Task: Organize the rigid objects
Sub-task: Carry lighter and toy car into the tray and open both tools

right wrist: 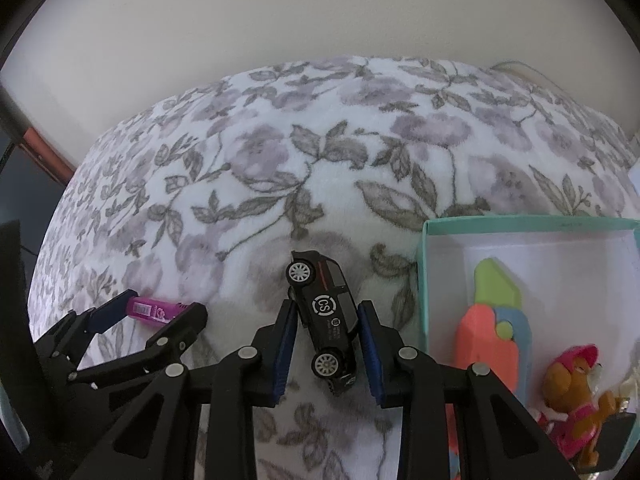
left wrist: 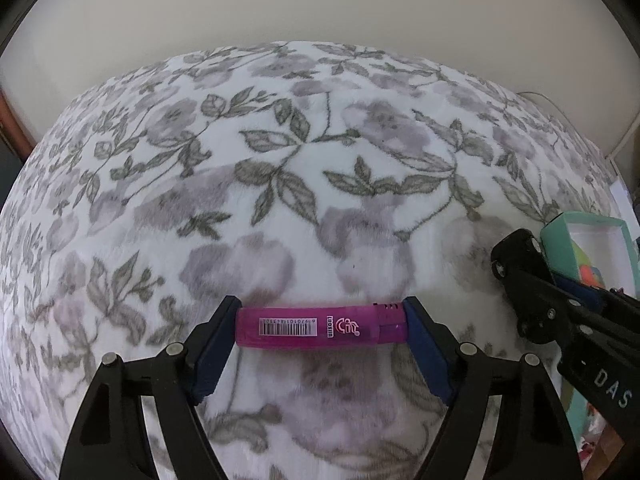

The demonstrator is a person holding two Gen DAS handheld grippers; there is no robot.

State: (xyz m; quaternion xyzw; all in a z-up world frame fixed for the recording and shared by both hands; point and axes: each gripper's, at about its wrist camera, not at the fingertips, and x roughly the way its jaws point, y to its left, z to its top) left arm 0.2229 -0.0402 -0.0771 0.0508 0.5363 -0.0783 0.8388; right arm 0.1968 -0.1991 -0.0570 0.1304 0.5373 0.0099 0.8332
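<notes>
Two grippers angled steeply down over a floral blanket [left wrist: 280, 208]. Left gripper [left wrist: 322, 326] spread wide, fingers [left wrist: 214, 344] at each end of a pink lighter [left wrist: 320, 328] lying crosswise; actual pressing hard to judge. Right gripper [right wrist: 326, 334] narrow, fingers [right wrist: 286, 346] flanking a black toy car [right wrist: 326, 312] tipped on its side; contact unclear. Just right, a teal box [right wrist: 520, 224], cut off by the frame, holding a pastel toy [right wrist: 494, 312] and a pink figurine [right wrist: 576, 392]. Open blanket ahead, up to a pale wall [right wrist: 320, 12].

A floral blanket [left wrist: 304, 184], white with grey-purple flowers and grey-green leaves, covers the surface. Behind the blanket stands a plain cream wall [left wrist: 320, 4], evenly lit.
</notes>
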